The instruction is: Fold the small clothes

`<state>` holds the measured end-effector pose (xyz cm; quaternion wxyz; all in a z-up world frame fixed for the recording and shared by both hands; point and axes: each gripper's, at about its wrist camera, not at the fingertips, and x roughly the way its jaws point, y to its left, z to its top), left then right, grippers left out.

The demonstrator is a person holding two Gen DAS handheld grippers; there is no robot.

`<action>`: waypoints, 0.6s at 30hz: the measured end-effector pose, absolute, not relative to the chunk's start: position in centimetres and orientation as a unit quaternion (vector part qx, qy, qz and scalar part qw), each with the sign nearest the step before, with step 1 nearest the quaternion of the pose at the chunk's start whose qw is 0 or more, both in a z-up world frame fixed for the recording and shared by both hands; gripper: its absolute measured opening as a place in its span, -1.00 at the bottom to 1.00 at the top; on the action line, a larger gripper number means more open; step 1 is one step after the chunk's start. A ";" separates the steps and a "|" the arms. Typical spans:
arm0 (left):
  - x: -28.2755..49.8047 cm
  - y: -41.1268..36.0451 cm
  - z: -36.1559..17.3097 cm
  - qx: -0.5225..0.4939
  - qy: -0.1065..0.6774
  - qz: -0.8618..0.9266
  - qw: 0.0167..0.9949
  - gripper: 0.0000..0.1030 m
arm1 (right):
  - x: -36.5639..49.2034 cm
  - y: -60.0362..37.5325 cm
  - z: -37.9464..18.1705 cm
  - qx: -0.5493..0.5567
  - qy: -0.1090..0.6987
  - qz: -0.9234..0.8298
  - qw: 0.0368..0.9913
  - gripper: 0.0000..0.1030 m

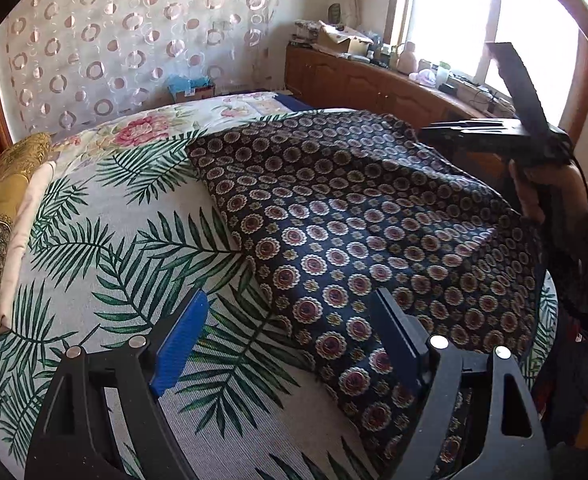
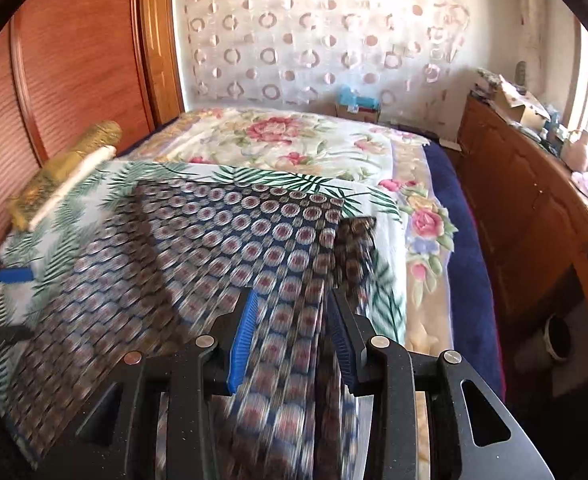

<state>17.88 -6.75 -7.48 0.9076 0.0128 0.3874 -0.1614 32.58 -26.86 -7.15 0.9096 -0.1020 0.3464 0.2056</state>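
Observation:
A dark navy garment with round floral medallions point(image 1: 366, 220) lies on the palm-leaf cloth point(image 1: 105, 248) on the bed. My left gripper point(image 1: 289, 336) is open just above the garment's near-left edge, empty. In the left wrist view the right gripper's body point(image 1: 514, 132) is raised at the garment's far right side, and the cloth rises toward it. In the right wrist view the garment point(image 2: 221, 240) is motion-blurred; a strip of it runs between the jaws of my right gripper point(image 2: 294, 332), which stand partly apart. The left gripper's blue pad point(image 2: 13, 275) shows at the left edge.
A folded gold and cream cloth point(image 1: 1, 232) lies at the bed's left. A floral bedspread point(image 2: 285, 136) covers the far bed. A wooden cabinet point(image 2: 534, 216) with clutter runs along the right under the window. A wooden wardrobe point(image 2: 65, 60) stands left.

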 end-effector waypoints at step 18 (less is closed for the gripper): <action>19.4 -6.5 -8.2 0.001 0.401 -0.159 0.902 0.62 | 39.4 -26.5 -7.7 -0.120 0.339 0.207 0.910 -0.98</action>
